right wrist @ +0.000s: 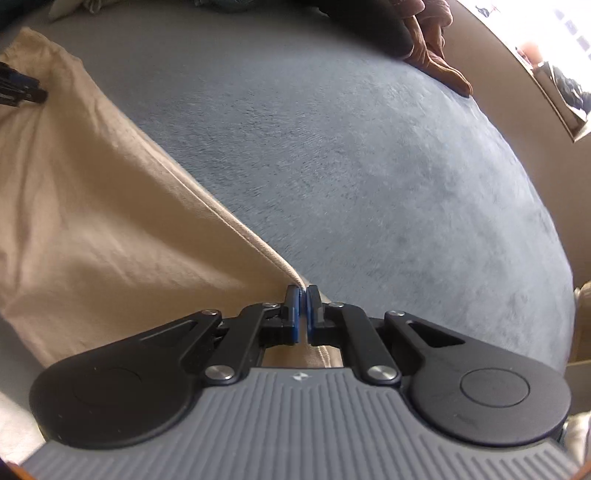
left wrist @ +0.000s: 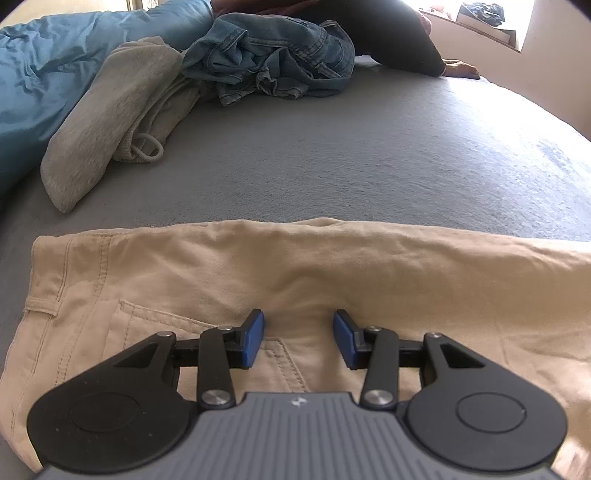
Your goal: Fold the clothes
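Beige trousers (left wrist: pixel 332 273) lie flat across the near part of a grey bed (left wrist: pixel 369 155), waistband and back pocket to the left. My left gripper (left wrist: pixel 299 321) hovers over the pocket area, its blue pads (left wrist: pixel 255 339) well apart and nothing pinched between them. In the right wrist view the trousers (right wrist: pixel 92 206) stretch off to the left, and their folded edge runs straight into my right gripper (right wrist: pixel 303 291), which is shut on that edge at the leg end. The left gripper's black tip (right wrist: pixel 22 88) shows at the far left, on the cloth.
A grey sweat garment with a drawstring (left wrist: pixel 110 122) and crumpled denim jeans (left wrist: pixel 269 62) lie at the back left, beside a blue duvet (left wrist: pixel 44 74). A person's dark sleeve and hand (left wrist: pixel 458 68) rest on the bed's far edge. A wall and window sill (left wrist: pixel 480 22) stand at the right.
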`<state>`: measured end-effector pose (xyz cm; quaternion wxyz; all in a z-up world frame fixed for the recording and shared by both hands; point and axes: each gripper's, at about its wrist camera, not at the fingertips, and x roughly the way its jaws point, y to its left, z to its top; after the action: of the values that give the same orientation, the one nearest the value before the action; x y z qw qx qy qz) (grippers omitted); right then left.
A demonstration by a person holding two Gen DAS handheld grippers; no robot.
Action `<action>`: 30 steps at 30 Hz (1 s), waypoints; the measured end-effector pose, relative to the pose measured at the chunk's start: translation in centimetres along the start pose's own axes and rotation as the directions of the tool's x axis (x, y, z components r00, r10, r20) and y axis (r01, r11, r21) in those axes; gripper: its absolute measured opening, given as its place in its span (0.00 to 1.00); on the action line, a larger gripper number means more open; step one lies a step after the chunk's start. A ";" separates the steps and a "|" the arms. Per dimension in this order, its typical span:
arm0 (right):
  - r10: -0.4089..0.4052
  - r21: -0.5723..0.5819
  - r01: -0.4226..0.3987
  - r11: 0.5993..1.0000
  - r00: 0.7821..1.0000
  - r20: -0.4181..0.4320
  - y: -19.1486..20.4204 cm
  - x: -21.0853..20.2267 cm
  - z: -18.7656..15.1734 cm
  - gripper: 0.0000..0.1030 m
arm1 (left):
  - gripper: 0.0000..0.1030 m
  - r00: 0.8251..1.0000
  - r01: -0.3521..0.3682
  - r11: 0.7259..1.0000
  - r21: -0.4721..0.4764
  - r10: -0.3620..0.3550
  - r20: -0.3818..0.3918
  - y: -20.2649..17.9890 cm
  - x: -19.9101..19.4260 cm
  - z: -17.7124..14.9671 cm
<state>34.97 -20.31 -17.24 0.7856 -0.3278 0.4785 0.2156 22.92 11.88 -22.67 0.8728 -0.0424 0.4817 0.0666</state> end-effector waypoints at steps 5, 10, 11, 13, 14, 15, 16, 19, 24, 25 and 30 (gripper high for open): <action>-0.010 -0.033 0.009 0.999 0.999 -0.031 0.3 1.5 -0.4 0.02 | 0.43 1.000 0.004 1.000 -0.004 -0.004 0.003 0.1 0.0 0.0; 0.006 -0.040 -0.009 0.999 0.997 -0.076 0.5 5.0 -0.8 0.02 | 0.43 1.000 -0.001 1.000 0.003 0.001 0.010 0.0 0.0 -0.2; 0.014 -0.030 -0.017 0.999 0.996 -0.085 0.6 5.8 -1.0 0.02 | 0.43 1.000 -0.002 1.000 0.008 0.002 0.010 0.0 0.0 -0.2; 0.024 -0.001 -0.024 1.000 0.996 -0.088 0.6 7.1 -1.3 0.03 | 0.43 1.000 -0.003 1.000 0.030 0.002 0.008 -0.1 -0.1 -0.2; 0.027 0.020 -0.026 0.999 0.996 -0.083 0.5 7.6 -1.3 0.04 | 0.43 1.000 -0.002 0.999 0.043 0.002 0.005 -0.1 -0.2 -0.2; 0.037 0.036 -0.034 0.999 0.996 -0.079 0.4 7.8 -1.5 0.04 | 0.43 1.000 0.000 0.999 0.053 0.000 -0.001 -0.2 -0.3 -0.1; 0.049 0.059 -0.044 0.997 0.996 -0.074 -0.1 7.4 -1.6 0.05 | 0.44 1.000 0.003 0.998 0.063 -0.002 -0.008 -0.2 -0.5 0.0; 0.066 0.147 -0.058 0.987 0.996 -0.052 -1.9 5.6 -2.4 0.34 | 0.47 1.000 0.022 0.997 0.078 -0.021 -0.023 -0.1 -1.4 0.4; 0.043 0.290 -0.042 0.956 0.999 0.003 -4.2 0.1 -6.5 0.54 | 0.48 0.999 0.047 0.993 0.113 -0.048 0.002 -1.8 -3.9 1.2; 0.043 0.312 -0.040 0.949 0.999 -0.002 -4.4 -0.8 -7.7 0.54 | 0.48 0.998 0.055 0.991 0.124 -0.056 0.009 -2.4 -4.3 1.4; 0.040 0.336 -0.006 0.942 0.995 -0.094 -3.1 -3.3 -13.6 0.49 | 0.46 0.984 0.177 0.965 0.193 -0.176 -0.024 -8.3 -3.6 2.6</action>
<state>27.16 -32.36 -17.75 0.8026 -0.1941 0.5503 0.1237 24.48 3.76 -18.20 0.8734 0.0002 0.4833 -0.0590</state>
